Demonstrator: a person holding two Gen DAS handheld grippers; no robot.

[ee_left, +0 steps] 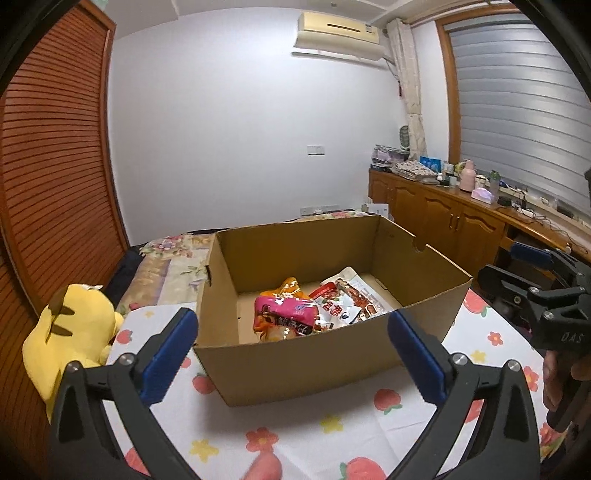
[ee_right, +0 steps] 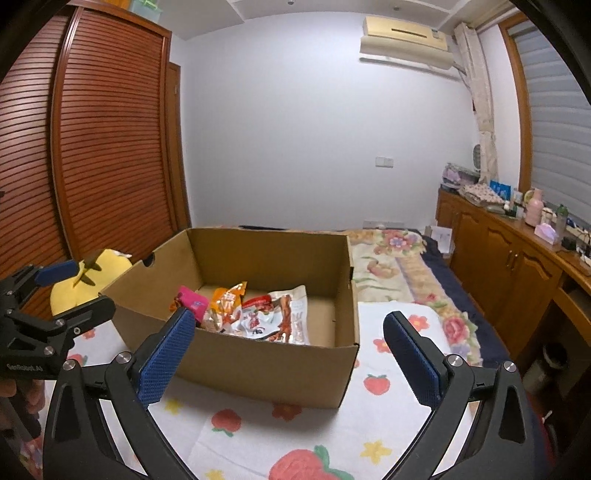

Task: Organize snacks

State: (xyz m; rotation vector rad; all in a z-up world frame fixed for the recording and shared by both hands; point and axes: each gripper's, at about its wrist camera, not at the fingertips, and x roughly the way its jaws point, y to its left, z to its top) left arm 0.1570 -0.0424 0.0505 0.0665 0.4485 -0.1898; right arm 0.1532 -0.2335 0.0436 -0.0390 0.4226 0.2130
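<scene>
Grippers first: the left gripper [ee_left: 293,350] hangs with its blue-padded fingers [ee_left: 170,354] spread wide and nothing between them, poised just in front of the near wall of a cardboard box [ee_left: 295,358]. The right gripper [ee_right: 288,354] is spread just as wide and equally empty, hovering before the box [ee_right: 258,365] from the other side — each gripper shows at the edge of the other's view, the right one [ee_left: 532,280] off to the box's right. Inside the open box lie the snacks, bunched together on its floor: a pink packet [ee_left: 282,317] nearest the front, an orange packet [ee_left: 291,286] behind it, and a red-and-white packet [ee_left: 349,299] beside them with silvery wrappers in between; from the right wrist the same heap [ee_right: 255,314] sits toward the box's left half. The box rests on a white cloth printed with strawberries and flowers [ee_left: 332,424], spread over a bed with a floral blanket [ee_right: 391,269]. A yellow plush toy [ee_left: 70,332] sits just left of the box, near the slatted wooden wardrobe doors [ee_right: 110,147]. Across the room stand a low wooden cabinet [ee_left: 443,214] crowded with small items — and an air conditioner [ee_left: 338,33] high on the wall.
</scene>
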